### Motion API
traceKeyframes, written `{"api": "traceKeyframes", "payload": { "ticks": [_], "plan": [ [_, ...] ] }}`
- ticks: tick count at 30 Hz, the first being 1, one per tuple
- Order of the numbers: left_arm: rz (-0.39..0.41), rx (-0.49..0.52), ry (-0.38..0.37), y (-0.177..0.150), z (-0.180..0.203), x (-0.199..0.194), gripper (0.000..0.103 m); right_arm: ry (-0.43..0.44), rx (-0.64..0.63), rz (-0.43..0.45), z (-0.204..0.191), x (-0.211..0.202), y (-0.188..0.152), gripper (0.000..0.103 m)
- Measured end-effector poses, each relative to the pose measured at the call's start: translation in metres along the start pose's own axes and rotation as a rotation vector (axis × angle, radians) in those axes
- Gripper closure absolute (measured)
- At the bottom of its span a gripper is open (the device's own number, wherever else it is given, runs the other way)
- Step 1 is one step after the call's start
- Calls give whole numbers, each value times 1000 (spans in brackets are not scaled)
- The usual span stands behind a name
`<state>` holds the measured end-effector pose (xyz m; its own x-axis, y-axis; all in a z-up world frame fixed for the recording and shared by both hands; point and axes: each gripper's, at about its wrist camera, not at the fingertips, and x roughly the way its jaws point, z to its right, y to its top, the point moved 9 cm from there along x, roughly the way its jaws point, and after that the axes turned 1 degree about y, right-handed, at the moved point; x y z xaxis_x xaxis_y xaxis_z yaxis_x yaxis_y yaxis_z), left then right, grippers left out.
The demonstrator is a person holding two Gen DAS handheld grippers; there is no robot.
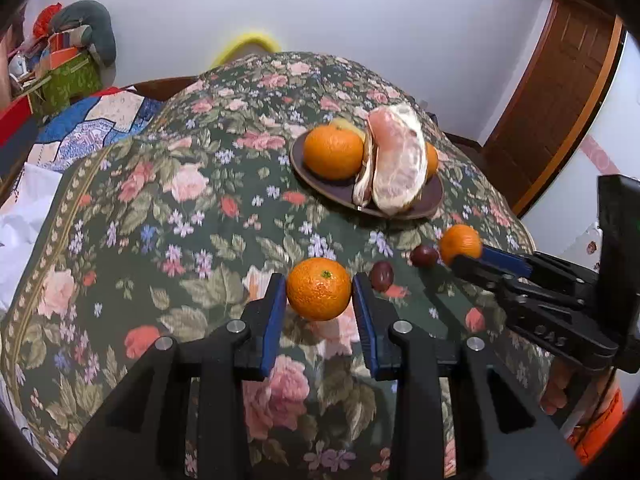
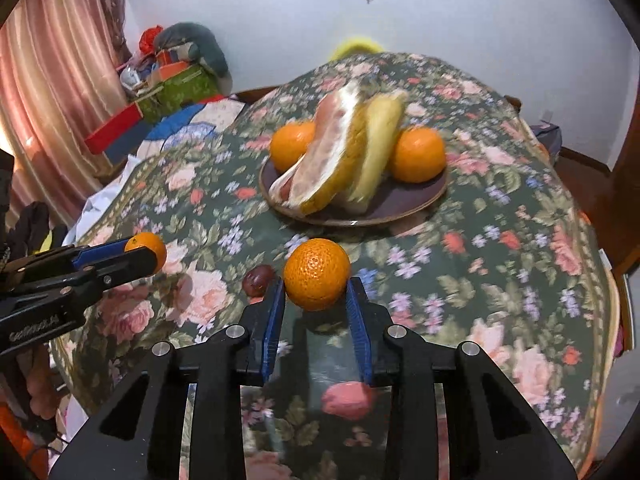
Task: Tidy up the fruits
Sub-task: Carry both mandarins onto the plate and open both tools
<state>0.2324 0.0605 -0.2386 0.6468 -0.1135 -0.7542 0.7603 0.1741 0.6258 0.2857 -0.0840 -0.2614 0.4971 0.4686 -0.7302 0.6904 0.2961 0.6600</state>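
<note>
Floral tablecloth [image 1: 160, 208], both tools [image 1: 319, 286] [image 2: 316, 286] each clamped on an orange [image 1: 319, 289] [image 2: 316, 274], near front edge.

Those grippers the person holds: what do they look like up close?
Both are black plastic frames with round silver bolts. The left gripper and right gripper each end in two flat blue fingers. Side on, pale embossed lettering shows on the body. An orange sleeve shows behind.
</note>
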Motion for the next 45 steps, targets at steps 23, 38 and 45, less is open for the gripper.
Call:
{"api": "traceKeyframes", "payload": {
  "ticks": [23,38,45],
  "plan": [
    [63,16,13,79,11,42,69,-51,38,117,54,-10,53,74],
    [8,28,9,87,18,90,69,-41,-7,42,58,34,58,74],
    [-25,41,20,83,21,106,69,-37,-19,-9,59,52,51,74]
  ]
}}
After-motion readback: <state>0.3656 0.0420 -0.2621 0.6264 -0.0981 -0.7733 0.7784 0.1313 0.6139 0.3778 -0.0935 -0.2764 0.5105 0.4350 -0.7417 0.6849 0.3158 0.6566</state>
